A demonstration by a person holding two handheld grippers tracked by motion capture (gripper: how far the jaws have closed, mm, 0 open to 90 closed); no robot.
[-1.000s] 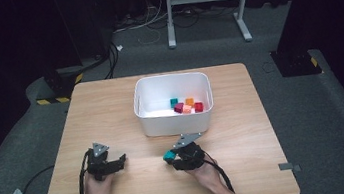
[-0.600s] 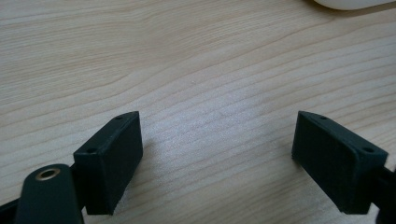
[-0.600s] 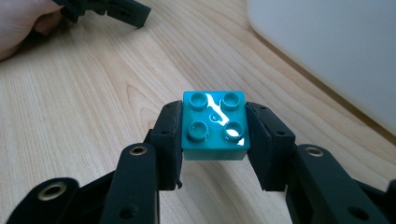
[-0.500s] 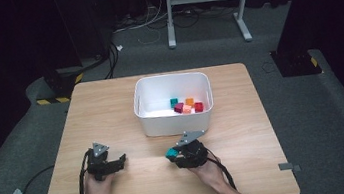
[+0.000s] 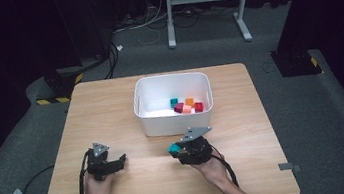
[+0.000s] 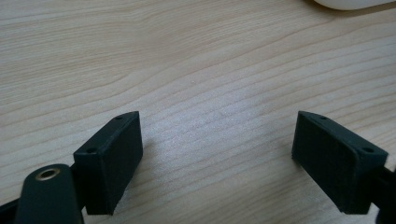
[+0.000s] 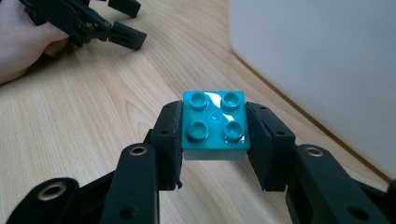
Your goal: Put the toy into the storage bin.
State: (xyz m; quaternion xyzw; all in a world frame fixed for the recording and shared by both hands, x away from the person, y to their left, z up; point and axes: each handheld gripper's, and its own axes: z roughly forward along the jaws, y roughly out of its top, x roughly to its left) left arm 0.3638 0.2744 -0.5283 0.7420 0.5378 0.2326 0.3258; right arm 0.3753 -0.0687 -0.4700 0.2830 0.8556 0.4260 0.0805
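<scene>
white bin [image 6: 350,3]: cut off at top edge | bin blocks [image 5: 186,106]: too small to tell studs

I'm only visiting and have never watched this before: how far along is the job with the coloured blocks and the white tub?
Several blocks already lie inside the white tub, so that part looks done. In hand: the right gripper is shut on a teal block, low over the table just beside the tub. The left gripper is open over bare wood. Left: probably lifting the teal block into the tub.
</scene>
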